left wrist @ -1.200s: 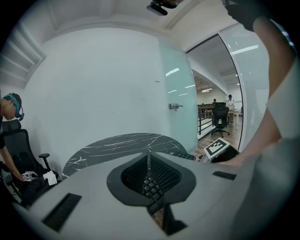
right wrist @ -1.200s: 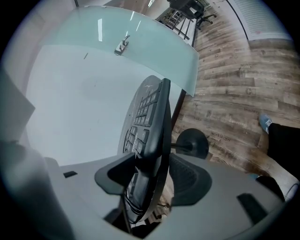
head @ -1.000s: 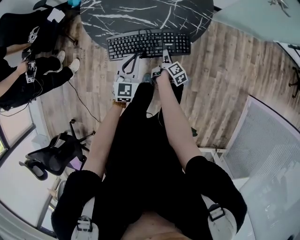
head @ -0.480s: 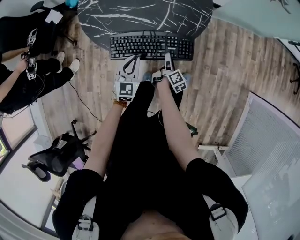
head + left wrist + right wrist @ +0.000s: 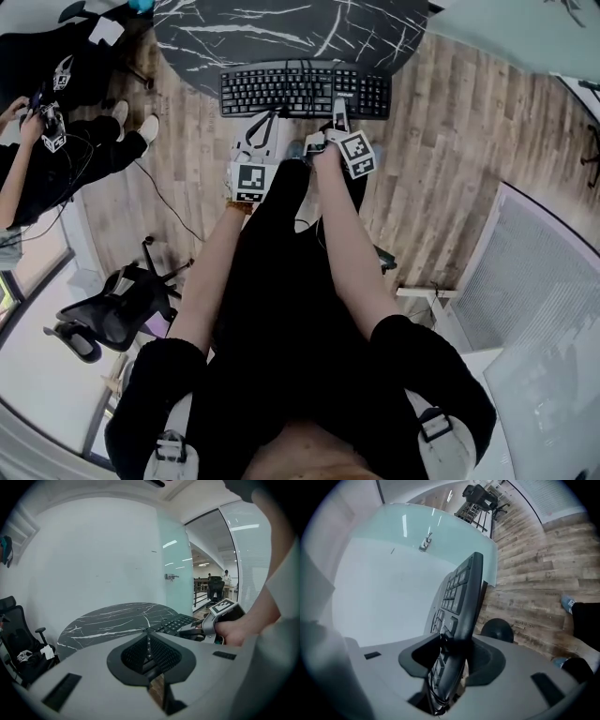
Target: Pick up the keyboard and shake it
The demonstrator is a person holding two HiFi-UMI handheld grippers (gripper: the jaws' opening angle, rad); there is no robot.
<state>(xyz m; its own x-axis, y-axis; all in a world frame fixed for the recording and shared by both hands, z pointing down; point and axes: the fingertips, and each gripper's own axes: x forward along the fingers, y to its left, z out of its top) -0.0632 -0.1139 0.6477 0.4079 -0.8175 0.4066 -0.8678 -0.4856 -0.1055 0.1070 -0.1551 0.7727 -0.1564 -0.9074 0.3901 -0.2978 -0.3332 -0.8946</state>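
Observation:
The black keyboard (image 5: 300, 91) lies level over the near edge of the round black marble table (image 5: 281, 33). My right gripper (image 5: 339, 107) grips the keyboard's near edge right of its middle, and its jaws are closing. In the right gripper view the keyboard (image 5: 461, 597) stands edge-on and fills the gap between the jaws of the right gripper (image 5: 447, 656). My left gripper (image 5: 268, 116) is shut and empty, just short of the keyboard's near edge. From the left gripper (image 5: 149, 633) view, the keyboard (image 5: 180, 623) and the right gripper (image 5: 220, 616) show to the right.
A seated person in black (image 5: 56, 141) is at the far left by the table. An office chair (image 5: 108, 314) stands on the wooden floor at the lower left. A cable (image 5: 164, 202) trails across the floor. A white grille panel (image 5: 539, 281) is at the right.
The keyboard has swung from a tilt to level and shifted slightly right with the right gripper. The left gripper has stayed shut below its near edge.

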